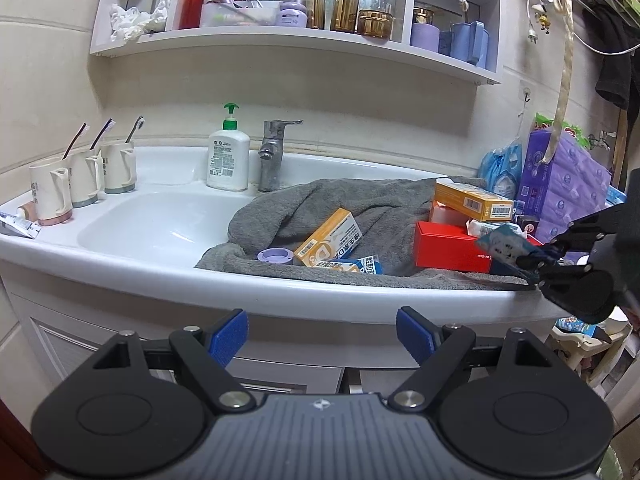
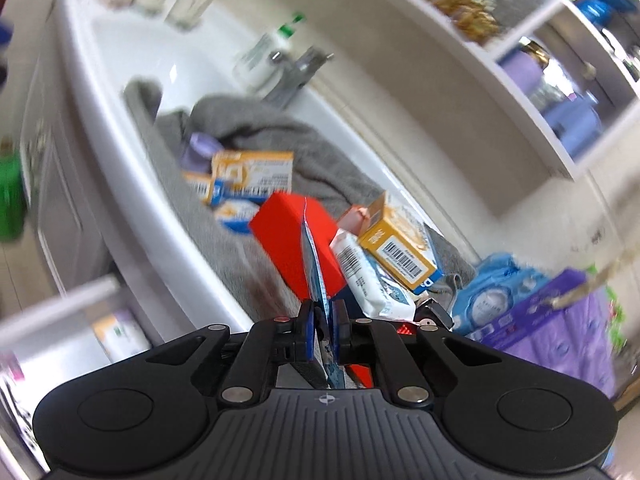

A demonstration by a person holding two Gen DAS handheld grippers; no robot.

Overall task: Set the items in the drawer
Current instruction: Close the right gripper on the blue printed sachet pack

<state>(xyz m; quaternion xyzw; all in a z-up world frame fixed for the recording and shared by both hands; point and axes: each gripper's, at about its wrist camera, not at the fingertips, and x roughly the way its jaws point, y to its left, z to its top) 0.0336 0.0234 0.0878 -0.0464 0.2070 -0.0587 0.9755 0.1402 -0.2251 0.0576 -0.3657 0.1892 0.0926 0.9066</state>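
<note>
My right gripper [image 2: 323, 312] is shut on a thin blue packet [image 2: 314, 268], seen edge-on; it also shows in the left wrist view [image 1: 502, 246], held over the right end of the grey towel [image 1: 360, 208]. On the towel lie a red box [image 1: 448, 250], orange boxes [image 1: 330, 236] [image 1: 472, 200], a blue-and-orange box [image 1: 348, 266] and a purple lid [image 1: 274, 257]. My left gripper [image 1: 322, 334] is open and empty in front of the vanity edge. An open drawer [image 2: 100, 320] with items inside shows blurred below the counter in the right wrist view.
The white sink basin [image 1: 160, 224], tap [image 1: 272, 152] and soap bottle [image 1: 228, 156] are behind. Several toothbrush cups [image 1: 80, 184] stand at the left. Purple tissue packs [image 1: 560, 192] sit at the right. Shelves [image 1: 300, 40] hang above.
</note>
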